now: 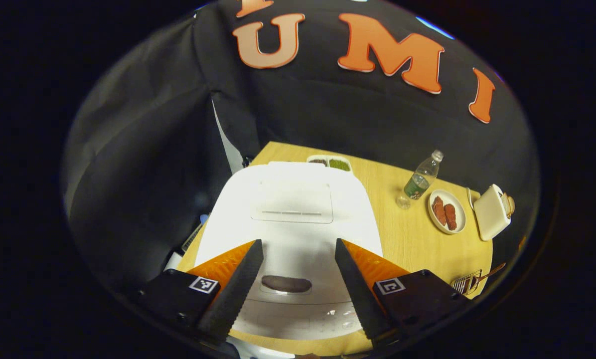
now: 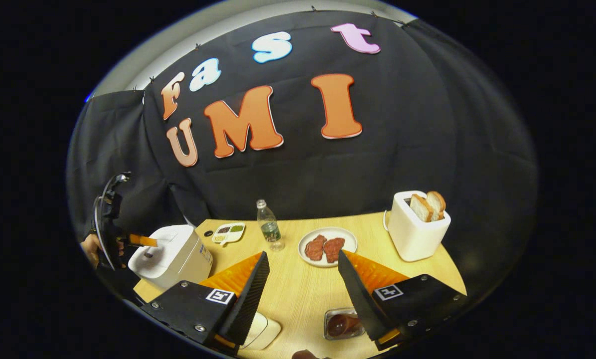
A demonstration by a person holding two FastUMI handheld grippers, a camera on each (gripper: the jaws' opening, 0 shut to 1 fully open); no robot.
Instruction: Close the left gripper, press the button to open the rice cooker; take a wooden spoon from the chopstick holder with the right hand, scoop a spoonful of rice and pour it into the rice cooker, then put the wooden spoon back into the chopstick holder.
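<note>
The rice cooker (image 1: 288, 224), white and with its lid down, sits straight ahead of and below the left tool (image 1: 298, 267), whose two toothed fingers stand wide apart and hold nothing. The cooker's dark oval button (image 1: 286, 284) lies between those fingers, apart from both. In the right gripper view the same rice cooker (image 2: 171, 254) stands at the far left of the tabletop (image 2: 298, 289), with the left tool (image 2: 143, 241) hovering over its lid in a person's hand (image 2: 91, 249).

Beyond the cooker, in the left gripper view, a small divided dish (image 1: 329, 162) rests on the tabletop (image 1: 407, 239). Off to the right of the left tool stand a clear plastic bottle (image 1: 420, 179), a plate of browned meat (image 1: 446, 211) and a white toaster (image 1: 492, 212). Nearer, at the right edge, a wire chopstick holder (image 1: 466, 283) carries a wooden spoon (image 1: 488, 273).

The right tool (image 2: 300, 274) is also spread wide and empty. Ahead of it are the bottle (image 2: 269, 225) and the plate of meat (image 2: 327, 247); the toaster (image 2: 416, 227), with two bread slices (image 2: 427, 205) standing in it, is ahead to its right. Below its fingers lie a white object (image 2: 262, 330) and a small metal tray (image 2: 340, 323) with something dark in it.
</note>
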